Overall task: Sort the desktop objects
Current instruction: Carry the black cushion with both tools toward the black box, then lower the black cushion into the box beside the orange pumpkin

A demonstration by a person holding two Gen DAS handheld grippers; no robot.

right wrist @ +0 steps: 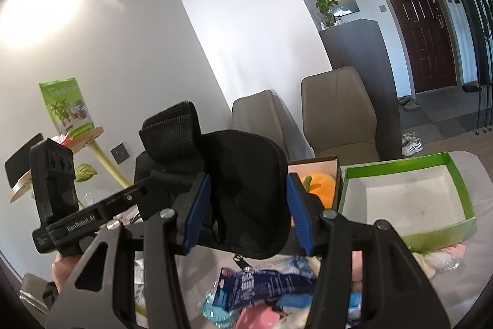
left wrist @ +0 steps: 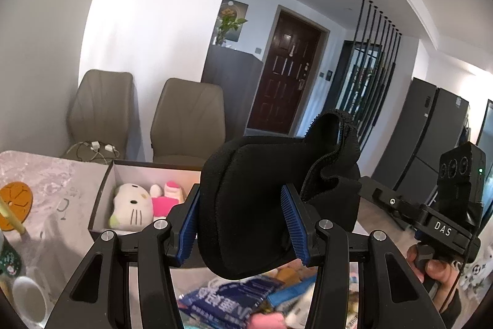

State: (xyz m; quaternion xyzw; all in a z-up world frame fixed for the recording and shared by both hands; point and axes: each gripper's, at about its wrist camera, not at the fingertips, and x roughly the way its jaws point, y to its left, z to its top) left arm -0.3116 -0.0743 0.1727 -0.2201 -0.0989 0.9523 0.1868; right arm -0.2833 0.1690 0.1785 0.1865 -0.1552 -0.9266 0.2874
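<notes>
- Black padded fabric, the eye mask, is clamped by both your left tool and right tool, held in the air above the cluttered tabletop; pull your hands apart and it could slip out or stretch.
- Release early and it drops among the blue packets, not into the green box.
- Its loose strap may snag a tool finger.

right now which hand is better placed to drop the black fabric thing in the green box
Right, probably. Both grippers clamp the black fabric piece, but the green box sits open just beside the right gripper; the left gripper faces the plush-toy box instead.
</notes>
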